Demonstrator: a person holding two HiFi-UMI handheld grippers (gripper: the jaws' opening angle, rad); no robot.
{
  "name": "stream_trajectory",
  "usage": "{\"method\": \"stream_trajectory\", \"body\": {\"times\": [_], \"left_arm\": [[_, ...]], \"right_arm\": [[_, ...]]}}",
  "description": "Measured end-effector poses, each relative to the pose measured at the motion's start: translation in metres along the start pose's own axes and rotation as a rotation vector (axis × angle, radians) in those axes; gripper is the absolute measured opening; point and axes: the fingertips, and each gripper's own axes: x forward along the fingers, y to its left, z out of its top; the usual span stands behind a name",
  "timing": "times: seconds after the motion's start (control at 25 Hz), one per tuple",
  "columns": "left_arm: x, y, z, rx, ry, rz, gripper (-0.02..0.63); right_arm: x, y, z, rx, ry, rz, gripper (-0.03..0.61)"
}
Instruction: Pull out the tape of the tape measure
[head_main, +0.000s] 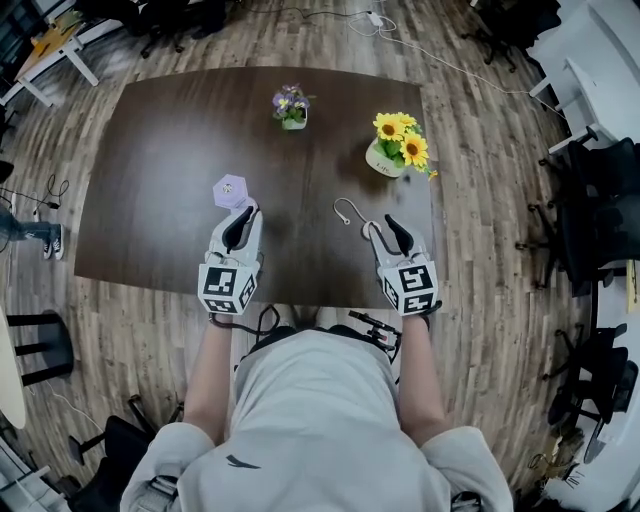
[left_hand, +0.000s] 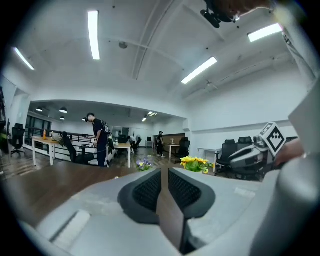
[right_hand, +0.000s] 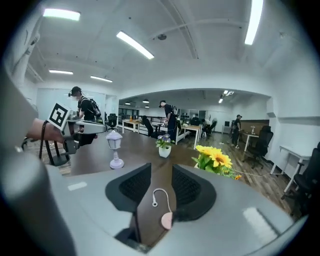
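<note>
The tape measure is a small pink round case (right_hand: 166, 220) with a white cord ending in a loop (head_main: 348, 211). It lies on the dark table (head_main: 160, 150) near the front right. My right gripper (head_main: 381, 224) hovers just above and right of it, jaws about half apart, nothing between the pads. In the right gripper view (right_hand: 161, 172) the case shows on the table through the gap. My left gripper (head_main: 243, 215) hangs over the front left, its jaws a narrow slit apart (left_hand: 164, 175) and empty.
A lavender lantern figure (head_main: 231, 190) stands just beyond the left gripper. A purple flower pot (head_main: 291, 107) and a sunflower pot (head_main: 398, 145) sit further back. Office desks, chairs and people fill the room behind. The table's front edge is close to my body.
</note>
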Motion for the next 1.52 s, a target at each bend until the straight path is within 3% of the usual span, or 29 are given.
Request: {"method": "stream_trajectory", "body": {"times": [0.24, 0.6, 1.52], "left_arm": [[-0.025, -0.001, 0.037, 0.026, -0.088, 0.025, 0.013], [-0.034, -0.003, 0.032, -0.004, -0.089, 0.020, 0.006], [-0.038, -0.008, 0.012, 0.010, -0.036, 0.014, 0.006]], "right_arm": [[-0.031, 0.010, 0.044, 0.021, -0.138, -0.017, 0.002], [-0.048, -0.009, 0.041, 0.103, -0.194, -0.077, -0.002], [-0.046, -0.009, 0.029, 0.098, -0.168, -0.082, -0.003]]}}
